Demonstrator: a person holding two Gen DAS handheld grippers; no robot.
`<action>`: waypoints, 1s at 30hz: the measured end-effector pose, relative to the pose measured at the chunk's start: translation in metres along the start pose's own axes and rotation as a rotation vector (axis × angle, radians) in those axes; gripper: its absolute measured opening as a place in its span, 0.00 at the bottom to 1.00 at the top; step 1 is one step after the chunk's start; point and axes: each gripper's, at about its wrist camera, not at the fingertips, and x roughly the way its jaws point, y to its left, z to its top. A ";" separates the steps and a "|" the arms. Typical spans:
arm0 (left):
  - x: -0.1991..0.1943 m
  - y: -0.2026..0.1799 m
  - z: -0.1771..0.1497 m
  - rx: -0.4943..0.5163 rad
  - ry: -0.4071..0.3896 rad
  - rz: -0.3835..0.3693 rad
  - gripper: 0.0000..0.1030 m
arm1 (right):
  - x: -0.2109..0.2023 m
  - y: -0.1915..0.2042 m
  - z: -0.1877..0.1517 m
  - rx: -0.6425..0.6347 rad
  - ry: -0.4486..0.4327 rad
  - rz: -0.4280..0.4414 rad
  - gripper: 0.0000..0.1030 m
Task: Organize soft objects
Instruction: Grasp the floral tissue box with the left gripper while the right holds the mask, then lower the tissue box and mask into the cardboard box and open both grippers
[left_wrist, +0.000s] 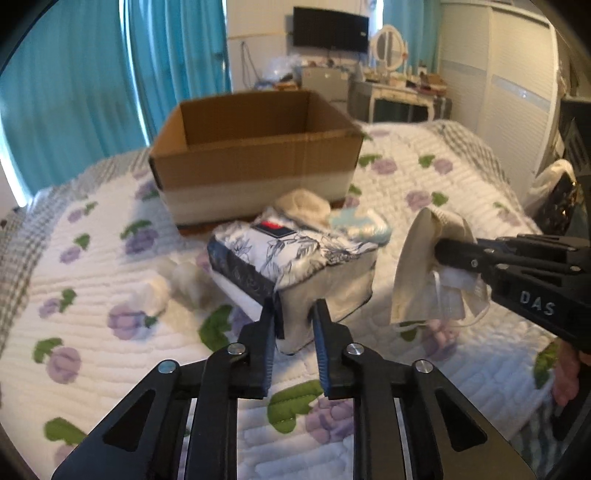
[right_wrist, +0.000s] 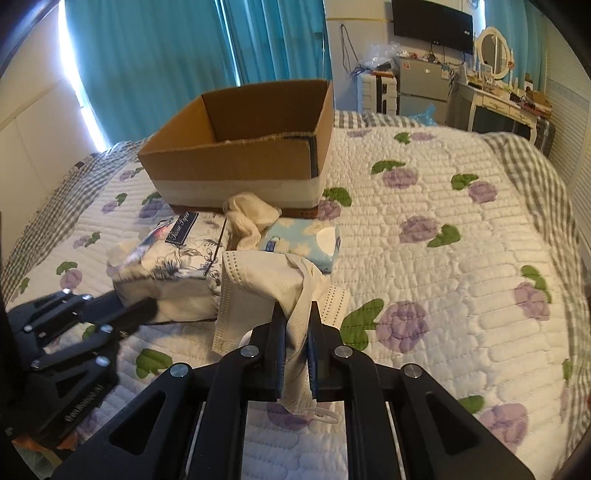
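Up close, we had our black left gripper (left_wrist: 294, 314) clamped on the near end of a large floral-printed soft tissue pack with a dark blue band (left_wrist: 280, 258), its fingers pinching the pale wrapping at the pack's lower corner. Our black right gripper (right_wrist: 295, 321) was closed on a bundle of cream cloth and white pleated face masks (right_wrist: 269, 291), which hung from the jaws with an elastic loop dangling below; in the left wrist view that bundle sat to the right of the floral pack, apart from it and lifted off the bed. Behind the floral pack lay a small light blue tissue packet with white cloud shapes (right_wrist: 304, 243) and a crumpled cream fabric piece (right_wrist: 251, 218), both just in front of an open brown cardboard box with a white lower band (right_wrist: 236, 162). We could not tell what the box held. Everything rested on a white quilted bedspread with purple flowers and green leaves (right_wrist: 443, 277), and teal curtains (right_wrist: 155, 59) hung behind the box.
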 end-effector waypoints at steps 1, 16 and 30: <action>-0.008 0.001 0.003 0.002 -0.014 0.000 0.15 | -0.006 0.001 0.002 -0.005 -0.012 -0.008 0.09; -0.089 0.004 0.040 0.021 -0.169 0.022 0.08 | -0.086 0.034 0.031 -0.065 -0.158 -0.015 0.09; -0.087 0.009 0.141 0.088 -0.236 0.039 0.07 | -0.101 0.033 0.108 -0.117 -0.263 -0.048 0.09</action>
